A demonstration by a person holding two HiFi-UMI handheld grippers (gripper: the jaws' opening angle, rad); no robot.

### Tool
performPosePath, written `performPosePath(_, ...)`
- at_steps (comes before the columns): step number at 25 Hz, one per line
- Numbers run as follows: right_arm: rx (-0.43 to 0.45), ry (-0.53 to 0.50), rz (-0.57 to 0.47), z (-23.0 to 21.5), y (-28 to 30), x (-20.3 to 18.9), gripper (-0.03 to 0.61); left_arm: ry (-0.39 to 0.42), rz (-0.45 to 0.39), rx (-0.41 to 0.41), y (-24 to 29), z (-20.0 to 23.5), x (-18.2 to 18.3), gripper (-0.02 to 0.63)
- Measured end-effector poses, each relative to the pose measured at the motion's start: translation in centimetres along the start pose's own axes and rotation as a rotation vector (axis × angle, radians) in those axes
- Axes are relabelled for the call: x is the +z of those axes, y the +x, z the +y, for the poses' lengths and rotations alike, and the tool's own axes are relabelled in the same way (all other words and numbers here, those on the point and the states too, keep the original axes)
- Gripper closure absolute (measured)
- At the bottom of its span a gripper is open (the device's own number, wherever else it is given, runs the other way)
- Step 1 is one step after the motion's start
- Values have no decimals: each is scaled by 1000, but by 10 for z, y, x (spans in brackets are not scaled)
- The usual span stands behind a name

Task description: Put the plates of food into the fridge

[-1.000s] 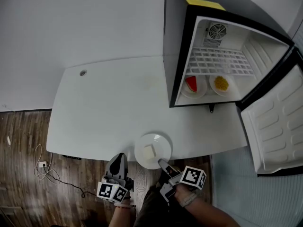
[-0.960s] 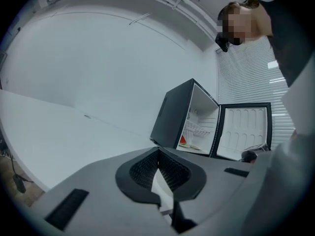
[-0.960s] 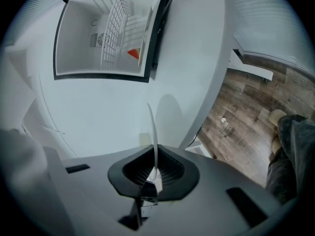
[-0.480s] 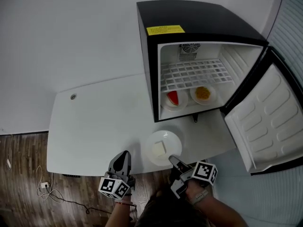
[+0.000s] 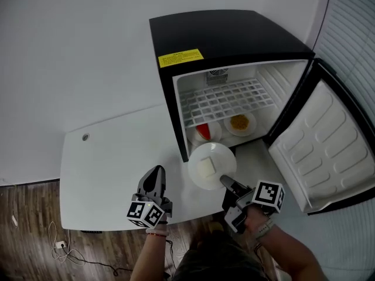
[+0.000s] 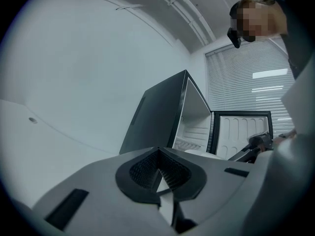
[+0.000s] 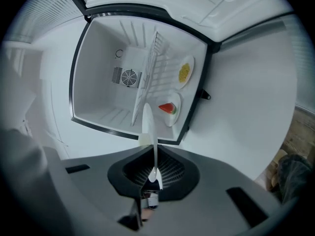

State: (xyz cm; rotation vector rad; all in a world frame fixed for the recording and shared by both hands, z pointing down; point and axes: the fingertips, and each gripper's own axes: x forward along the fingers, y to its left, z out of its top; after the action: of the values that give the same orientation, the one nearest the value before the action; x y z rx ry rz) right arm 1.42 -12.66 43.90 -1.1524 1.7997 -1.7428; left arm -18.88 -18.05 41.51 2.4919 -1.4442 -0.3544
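Note:
A white plate (image 5: 212, 164) with a pale square piece of food hangs just in front of the open black fridge (image 5: 202, 37). My right gripper (image 5: 225, 182) is shut on the plate's near rim. In the right gripper view the plate (image 7: 147, 124) shows edge-on between the pads of my right gripper (image 7: 153, 173). On the fridge floor sit a plate with a red wedge (image 5: 203, 132) (image 7: 170, 108) and a plate of yellow food (image 5: 239, 122) (image 7: 185, 73). My left gripper (image 5: 156, 173) (image 6: 157, 178) is shut and empty, over the table to the left of the plate.
The fridge stands on the white table (image 5: 105, 168) at its right end. Its door (image 5: 319, 145) swings open to the right. A wire shelf (image 5: 225, 100) spans the upper part inside. A small round hole (image 5: 85, 137) marks the table's far left. Wood floor and cables (image 5: 58, 244) lie below.
My right gripper has carried the plate from the table's near edge up to the fridge opening. The left gripper moved forward over the table. The head view swung toward the fridge.

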Motion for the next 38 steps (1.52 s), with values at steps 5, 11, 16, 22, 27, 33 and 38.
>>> performPosePath(5,24,-46,-21,30,5,36,562,14,-22,-17,37,1,20,607)
performPosePath(11,63,-27,-42,56,26,68,561,20,-24,-5,60,4,27,607)
performPosePath(16,73,26,-57,64,54,89,561,15,-19,4,71,4,28,607)
performPosePath(22,63,94,-82,69,80,109,561,13,-26,25,80,12,30,607)
performPosePath(27,50,156,-75,71,96,115,561,8,-35,27,88,12,31,607)
performPosePath(33,43,208,-73,74,109,119,561,-1,-44,34,94,12,30,607)
performPosePath(38,34,221,-68,77,116,120,561,-4,-47,40,94,11,29,607)
